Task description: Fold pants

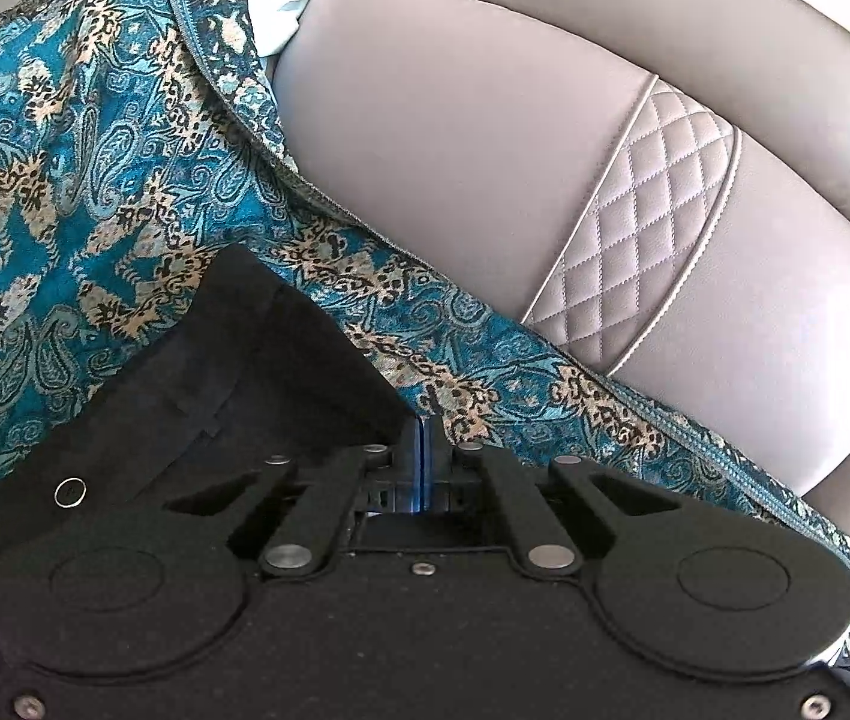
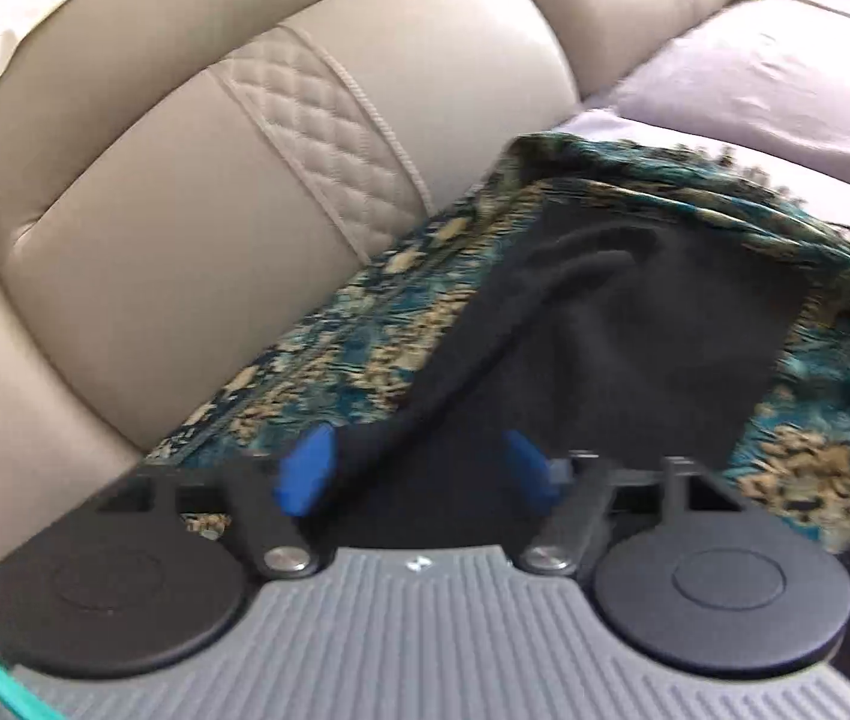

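Black pants lay on teal paisley throw over grey leather sofa, fabric bunched, no tidy fold visible; folding judged midway at best.

Left gripper had blue pads pressed together at pants edge; whether cloth was pinched, could not tell.

Right gripper stood wide apart, pants lying between jaws, pads not pressing.

Right view was blurred. Waistband, legs, full outline were cut off.

Black left gripper with silver screws; right gripper has blue fingers, ribbed grey body.
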The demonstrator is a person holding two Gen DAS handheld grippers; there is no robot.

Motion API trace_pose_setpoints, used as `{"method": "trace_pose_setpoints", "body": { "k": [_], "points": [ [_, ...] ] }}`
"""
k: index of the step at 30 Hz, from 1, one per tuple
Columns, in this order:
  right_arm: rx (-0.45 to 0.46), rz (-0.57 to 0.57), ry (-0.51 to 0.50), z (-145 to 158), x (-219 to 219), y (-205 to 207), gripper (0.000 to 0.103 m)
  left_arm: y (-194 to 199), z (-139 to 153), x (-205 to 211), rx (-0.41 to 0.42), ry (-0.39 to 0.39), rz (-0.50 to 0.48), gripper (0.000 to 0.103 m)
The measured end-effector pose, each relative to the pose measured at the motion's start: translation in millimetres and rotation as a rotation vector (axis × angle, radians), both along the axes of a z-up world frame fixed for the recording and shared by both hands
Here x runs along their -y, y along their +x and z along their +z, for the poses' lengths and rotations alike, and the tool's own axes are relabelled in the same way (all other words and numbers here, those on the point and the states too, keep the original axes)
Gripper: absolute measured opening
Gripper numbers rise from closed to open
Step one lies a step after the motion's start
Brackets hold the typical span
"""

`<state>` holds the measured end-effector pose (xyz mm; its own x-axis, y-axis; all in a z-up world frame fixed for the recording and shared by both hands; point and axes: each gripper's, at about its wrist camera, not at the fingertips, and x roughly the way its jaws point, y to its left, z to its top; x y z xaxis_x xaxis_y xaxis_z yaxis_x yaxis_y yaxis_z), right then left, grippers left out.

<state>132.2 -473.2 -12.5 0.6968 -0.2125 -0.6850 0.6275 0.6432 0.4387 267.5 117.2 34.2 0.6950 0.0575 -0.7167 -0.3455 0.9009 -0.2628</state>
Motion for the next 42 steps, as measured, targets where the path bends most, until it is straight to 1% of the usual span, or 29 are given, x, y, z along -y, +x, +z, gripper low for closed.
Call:
{"method": "trace_pose_setpoints", "body": {
  "k": [2,4,7,11,12,13,14,15,16,17,18,22,24,27,30,32,34,35,37,38,39,40,41,42],
  "points": [
    [-0.021,0.012,-0.020,-0.4,-4.7,17.4,0.084,0.7,-0.9,-0.2,-0.007,0.001,0.001,0.002],
    [-0.053,-0.019,-0.032,-3.9,-9.4,32.9,0.084,0.3,-2.3,-1.9,-0.012,-0.008,0.004,0.002],
    [-0.126,-0.063,-0.028,-15.5,-9.3,55.9,0.084,-2.2,-4.4,-4.9,-0.016,-0.011,0.001,0.002],
    [-0.227,-0.095,-0.079,-34.4,-9.3,83.0,0.084,-1.6,-10.0,-4.6,-0.032,-0.005,0.004,0.002],
    [-0.251,-0.090,-0.107,-38.0,-11.5,88.6,0.069,-1.1,-11.5,-4.0,-0.036,-0.005,0.004,0.002],
    [-0.282,-0.080,-0.152,-38.5,-15.5,94.3,0.057,-0.7,-12.9,-3.7,-0.039,-0.006,0.004,0.002],
    [-0.322,-0.078,-0.203,-37.5,-19.4,99.0,0.009,-0.4,-13.9,-3.5,-0.041,-0.006,0.002,0.002],
    [-0.354,-0.101,-0.242,-34.2,-22.4,99.8,0.005,-0.4,-14.4,-3.9,-0.041,-0.009,0.000,0.002],
    [-0.342,-0.114,-0.227,-31.9,-20.8,96.5,0.005,-0.8,-14.2,-4.3,-0.038,-0.011,-0.001,0.002],
    [-0.308,-0.114,-0.195,-29.3,-17.5,89.9,0.005,-1.8,-13.5,-4.7,-0.039,-0.007,0.003,0.002],
    [-0.283,-0.112,-0.186,-26.3,-15.1,83.1,0.006,-2.9,-12.3,-5.1,-0.034,-0.010,-0.001,0.002],
    [-0.142,-0.095,-0.197,-4.7,-9.0,36.3,0.006,-13.7,-2.3,-6.6,-0.001,-0.030,-0.019,0.002],
    [-0.075,-0.102,-0.181,6.1,-6.9,5.4,0.006,-24.3,6.1,-8.5,0.031,-0.037,-0.034,0.002],
    [0.031,-0.143,-0.141,17.8,-5.9,-50.8,0.006,-47.9,19.5,-14.0,0.078,-0.056,-0.056,0.002],
    [0.107,-0.205,-0.115,19.5,-15.0,-111.1,0.006,-76.5,28.8,-23.5,0.111,-0.082,-0.062,0.002],
    [0.124,-0.235,-0.107,14.8,-25.7,-146.5,0.006,-98.5,33.4,-31.9,0.126,-0.092,-0.059,0.001],
    [0.102,-0.248,-0.114,6.9,-35.8,-176.0,0.006,-120.4,37.1,-40.5,0.142,-0.093,-0.053,0.001],
    [0.089,-0.259,-0.115,2.9,-39.9,-189.4,0.006,-130.3,37.9,-44.1,0.147,-0.083,-0.055,0.001],
    [0.062,-0.282,-0.090,-7.2,-43.2,-209.3,0.007,-147.7,38.0,-47.7,0.151,-0.027,-0.059,0.001],
    [0.027,-0.279,-0.074,-13.9,-42.5,-214.8,0.012,-152.5,35.2,-48.1,0.140,0.002,-0.074,0.001],
    [-0.017,-0.270,-0.066,-20.2,-42.4,-219.0,0.030,-156.2,31.0,-49.0,0.124,0.011,-0.081,0.001],
    [-0.060,-0.279,-0.066,-26.2,-42.0,-220.4,0.027,-158.7,26.0,-50.3,0.103,0.001,-0.092,0.001],
    [-0.096,-0.288,-0.091,-29.4,-43.3,-221.3,0.049,-162.0,21.6,-50.4,0.086,-0.016,-0.111,0.001],
    [-0.130,-0.290,-0.141,-29.5,-46.8,-224.2,0.064,-164.0,17.9,-51.2,0.074,-0.028,-0.122,0.001]
  ]
}}
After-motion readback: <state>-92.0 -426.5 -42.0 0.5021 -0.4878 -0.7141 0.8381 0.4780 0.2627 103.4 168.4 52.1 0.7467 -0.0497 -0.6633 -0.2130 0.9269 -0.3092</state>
